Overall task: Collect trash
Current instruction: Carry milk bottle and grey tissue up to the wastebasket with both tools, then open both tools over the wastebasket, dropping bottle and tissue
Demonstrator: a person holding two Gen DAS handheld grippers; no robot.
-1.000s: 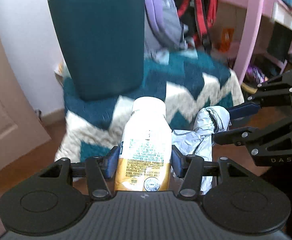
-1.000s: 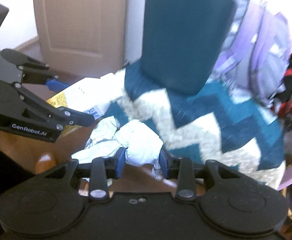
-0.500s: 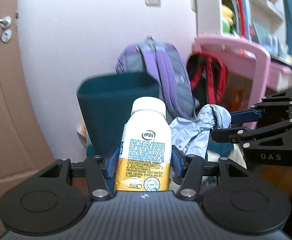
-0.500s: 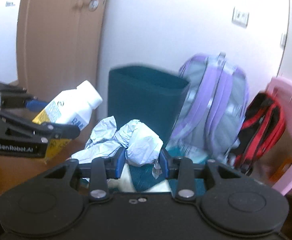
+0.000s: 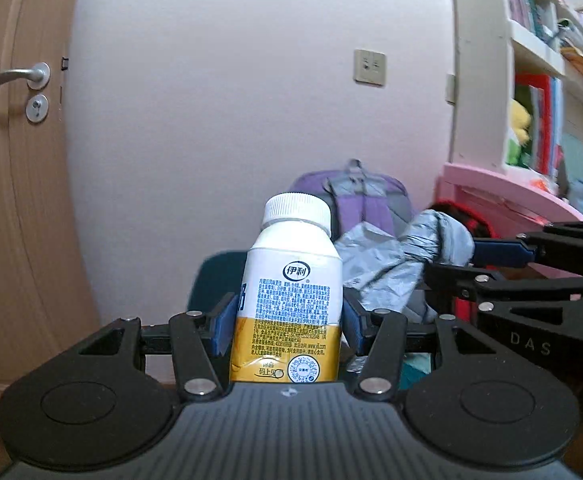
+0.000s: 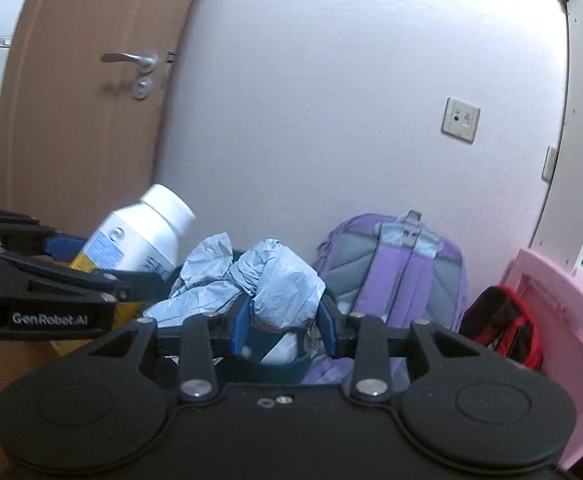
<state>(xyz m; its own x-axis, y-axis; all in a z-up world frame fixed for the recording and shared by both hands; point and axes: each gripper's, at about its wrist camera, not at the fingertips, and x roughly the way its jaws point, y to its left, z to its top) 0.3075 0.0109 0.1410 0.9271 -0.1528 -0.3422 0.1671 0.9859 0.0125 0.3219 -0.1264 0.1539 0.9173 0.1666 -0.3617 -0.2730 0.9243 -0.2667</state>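
A white-and-yellow milk bottle [image 5: 291, 304] is clamped upright by the left gripper [image 5: 287, 320], and crumpled blue-grey paper [image 6: 279, 288] is pinched by the right gripper [image 6: 283, 326]. Both are held toward the teal bin [image 5: 215, 280] at 12 o'clock, presumably for dropping.

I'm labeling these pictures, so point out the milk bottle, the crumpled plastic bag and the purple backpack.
milk bottle [image 5: 291, 300]: left wrist view, printed label.
crumpled plastic bag [image 6: 283, 288]: right wrist view, bunched middle.
purple backpack [image 6: 403, 276]: right wrist view, purple front strap.

Pale wall [image 5: 231, 120], wooden door [image 5: 11, 200], pink desk [image 6: 563, 340]
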